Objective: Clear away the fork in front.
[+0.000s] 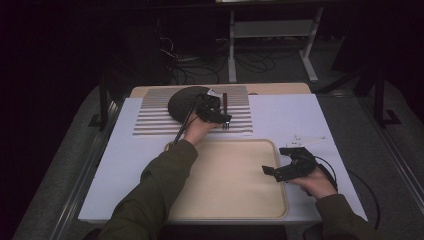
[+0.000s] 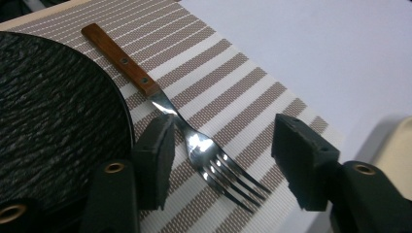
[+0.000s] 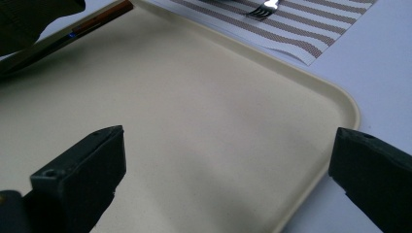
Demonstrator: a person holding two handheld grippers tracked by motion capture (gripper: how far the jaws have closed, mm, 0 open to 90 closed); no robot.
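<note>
Brown-handled fork [image 2: 194, 145], striped placemat [image 2: 243, 92]

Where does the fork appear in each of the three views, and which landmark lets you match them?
High view: fork at upper centre, on the striped placemat.
Left gripper view: fork in the middle, between the jaws.
Right gripper view: its tines at the top edge.
Shared landmark: the striped placemat.

Left tongs [image 2: 221, 160] half-open, right tongs [image 3: 228, 179] wide
</note>
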